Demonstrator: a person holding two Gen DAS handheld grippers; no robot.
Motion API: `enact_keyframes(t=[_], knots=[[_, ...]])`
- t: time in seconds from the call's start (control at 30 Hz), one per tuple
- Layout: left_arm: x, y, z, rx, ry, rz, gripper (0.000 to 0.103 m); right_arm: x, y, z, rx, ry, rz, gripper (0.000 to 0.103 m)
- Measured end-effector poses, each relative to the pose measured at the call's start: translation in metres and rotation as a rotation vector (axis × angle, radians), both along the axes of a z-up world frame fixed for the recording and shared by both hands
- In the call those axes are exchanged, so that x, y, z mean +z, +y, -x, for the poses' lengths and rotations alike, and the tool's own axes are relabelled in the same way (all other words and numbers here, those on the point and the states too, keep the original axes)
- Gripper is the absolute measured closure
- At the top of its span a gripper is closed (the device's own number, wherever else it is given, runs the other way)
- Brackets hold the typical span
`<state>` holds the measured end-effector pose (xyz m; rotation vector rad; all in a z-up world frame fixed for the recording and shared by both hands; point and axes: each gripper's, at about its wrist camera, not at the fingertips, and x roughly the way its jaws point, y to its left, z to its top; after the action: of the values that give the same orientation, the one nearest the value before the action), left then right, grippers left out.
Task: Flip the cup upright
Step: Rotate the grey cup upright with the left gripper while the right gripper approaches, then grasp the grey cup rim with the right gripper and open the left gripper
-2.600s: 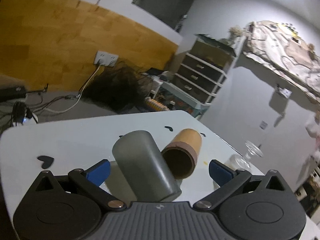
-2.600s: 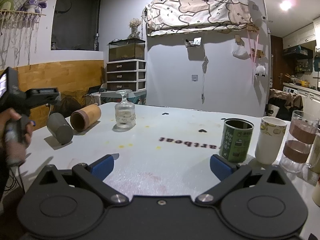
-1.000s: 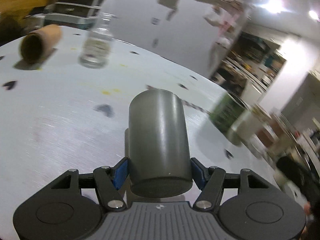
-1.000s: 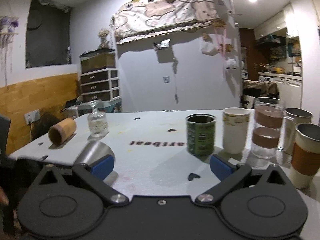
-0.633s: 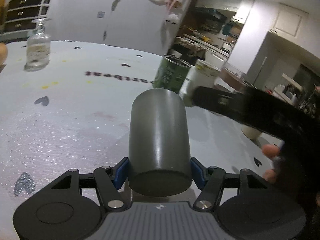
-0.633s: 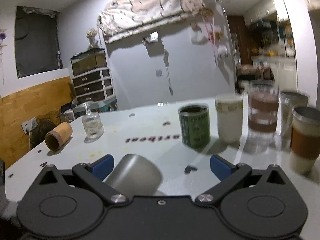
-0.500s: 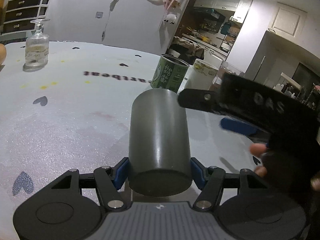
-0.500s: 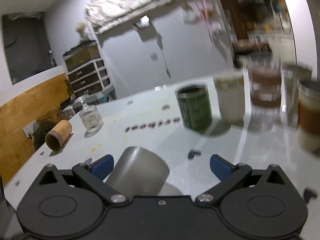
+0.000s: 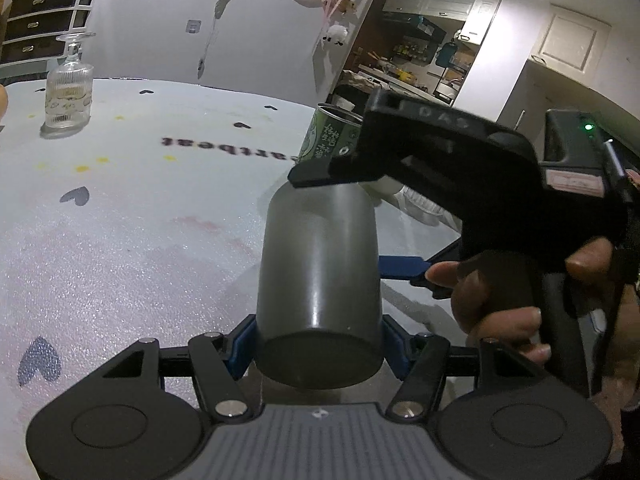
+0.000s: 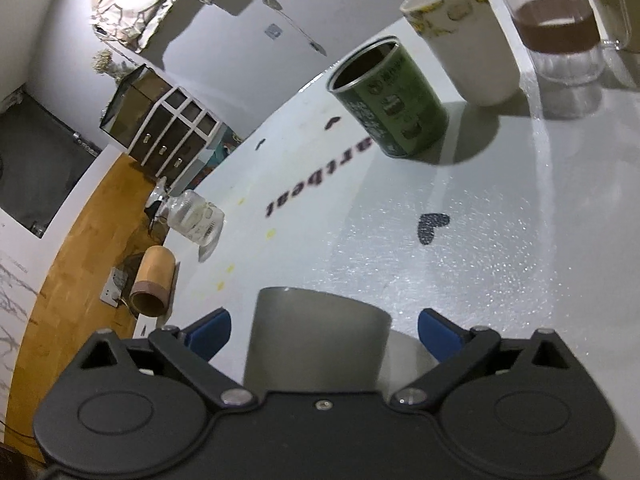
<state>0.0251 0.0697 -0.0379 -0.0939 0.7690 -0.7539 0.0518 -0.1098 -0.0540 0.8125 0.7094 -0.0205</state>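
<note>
Left hand-held gripper [image 9: 318, 344] clamps grey cup [image 9: 318, 280]; right hand-held gripper [image 10: 324, 330] straddles it.

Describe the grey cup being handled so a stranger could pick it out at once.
On the white table, look at the near edge, away from the row of upright cups by the green tin. The grey cup is clamped between the left gripper's blue fingers, with the open right gripper straddling it. It alone is plain matte dark grey.
</note>
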Motion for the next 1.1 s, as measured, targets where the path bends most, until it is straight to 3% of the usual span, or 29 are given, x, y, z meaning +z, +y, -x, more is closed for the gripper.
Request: enact_keyframes(t=[0.2,0.3,0.47,0.77,0.97,1.1], knots=[[0.000,0.000,0.001,-0.002,-0.006,-0.004,0.039,-0.003,-0.010,-0.002,-0.007,-0.004,-0.060,0.013],[0.000,0.000,0.001,-0.004,-0.006,-0.003,0.039,-0.004,-0.012,-0.004,0.003,-0.010,-0.078,0.025],[0.000,0.002,0.000,-0.019,-0.003,0.015,0.039,0.002,-0.009,0.000,0.015,-0.038,-0.035,0.026],[-0.003,0.004,0.000,-0.040,0.001,0.028,0.035,0.041,0.024,0.030,0.087,-0.196,0.246,0.027],[-0.006,0.001,0.005,-0.032,-0.083,0.005,0.033,0.063,0.057,0.058,0.179,-0.325,0.478,0.027],[-0.008,0.001,0.010,-0.032,-0.118,-0.004,0.031,0.069,0.075,0.072,0.227,-0.364,0.593,0.027]])
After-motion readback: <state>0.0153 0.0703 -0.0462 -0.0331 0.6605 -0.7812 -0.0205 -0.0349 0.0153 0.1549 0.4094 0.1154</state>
